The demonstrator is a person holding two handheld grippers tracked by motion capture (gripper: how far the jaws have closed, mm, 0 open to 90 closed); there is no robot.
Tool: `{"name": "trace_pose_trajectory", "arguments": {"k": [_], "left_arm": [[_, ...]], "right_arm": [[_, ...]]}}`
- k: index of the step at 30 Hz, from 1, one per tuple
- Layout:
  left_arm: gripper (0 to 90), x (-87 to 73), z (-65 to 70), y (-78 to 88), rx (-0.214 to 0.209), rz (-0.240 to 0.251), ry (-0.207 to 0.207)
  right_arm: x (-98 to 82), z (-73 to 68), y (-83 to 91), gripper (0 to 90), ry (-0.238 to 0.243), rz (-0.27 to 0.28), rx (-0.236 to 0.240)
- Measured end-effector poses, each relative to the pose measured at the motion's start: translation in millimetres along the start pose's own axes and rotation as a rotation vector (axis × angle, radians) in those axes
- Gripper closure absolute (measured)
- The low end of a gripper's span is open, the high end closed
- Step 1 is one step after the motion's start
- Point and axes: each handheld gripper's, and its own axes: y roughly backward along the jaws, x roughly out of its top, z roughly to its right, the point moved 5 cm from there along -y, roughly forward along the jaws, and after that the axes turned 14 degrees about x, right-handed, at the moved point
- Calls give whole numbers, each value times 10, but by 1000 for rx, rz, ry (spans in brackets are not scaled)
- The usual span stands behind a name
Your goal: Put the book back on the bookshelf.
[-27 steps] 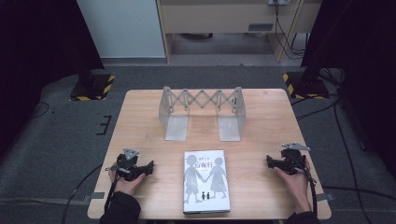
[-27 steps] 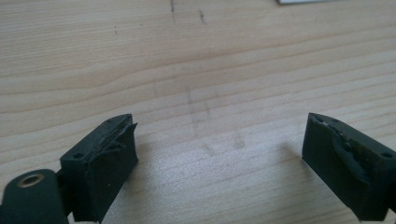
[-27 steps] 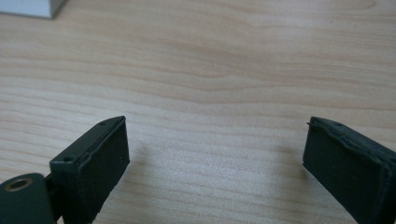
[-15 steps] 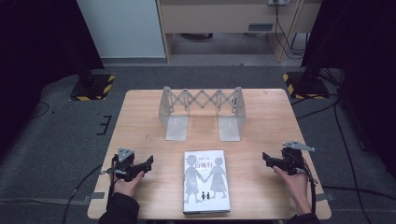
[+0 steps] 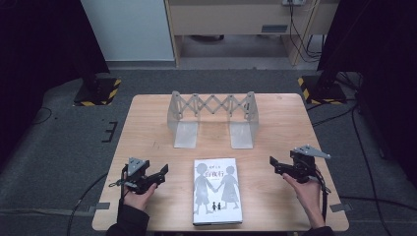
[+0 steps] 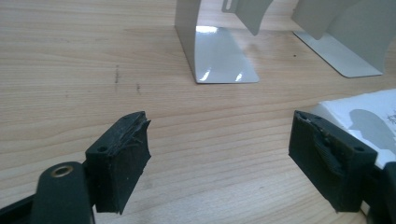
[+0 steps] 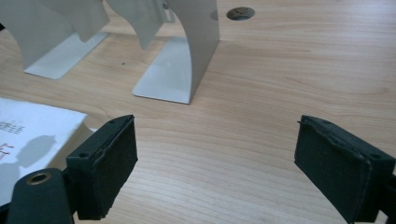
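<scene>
A pale wooden table stands on grey carpet, dark curtains at both sides; a book lies flat at the middle of the near edge; a grey expanding book rack stands toward the far edge; the left hand-held gripper and right hand-held gripper flank the book, jaws apart, holding nothing.

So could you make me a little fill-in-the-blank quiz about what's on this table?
1. The book lies flat, its ___ cover facing up.
2. Behind it stands a grey metal rack with ___ flat feet.
3. The left gripper and right gripper both have ___ jaws, nothing between them.
4. The tabletop is made of ___.

Missing words: white; two; open; wood
</scene>
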Motion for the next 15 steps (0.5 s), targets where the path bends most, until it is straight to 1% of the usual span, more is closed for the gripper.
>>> {"name": "trace_pose_trajectory", "arguments": {"k": [1,2,3,4,6,7,9,10,11,12,14,15], "left_arm": [[200,3,12,6,2,4,-9],[206,3,12,6,2,4,-9],[205,9,38,16,-6,8,-8],[204,9,38,16,-6,8,-8],[206,1,75,24,-26,3,-2],[209,-7,103,25,-36,0,-10],[210,-17,147,24,-49,0,-20],[210,-24,172,23,-58,-1,-27],[211,-32,197,22,-66,-7,-32],[224,-47,249,21,-85,-18,-38],[226,-56,299,23,-111,-21,-42],[228,-56,299,23,-111,-21,-42]], "right_arm": [[14,-19,-2,133,8,-1,1],[14,-19,-2,133,8,-1,1],[42,-71,-7,134,17,1,9],[42,-71,-7,134,17,1,9],[58,-117,-17,135,20,8,22],[63,-170,-35,135,22,9,35],[66,-226,-58,135,24,9,51],[66,-226,-58,135,24,9,51],[66,-256,-73,135,29,7,58],[58,-324,-108,141,33,6,75],[38,-394,-152,142,47,-10,95],[38,-394,-152,142,47,-10,95]]}}
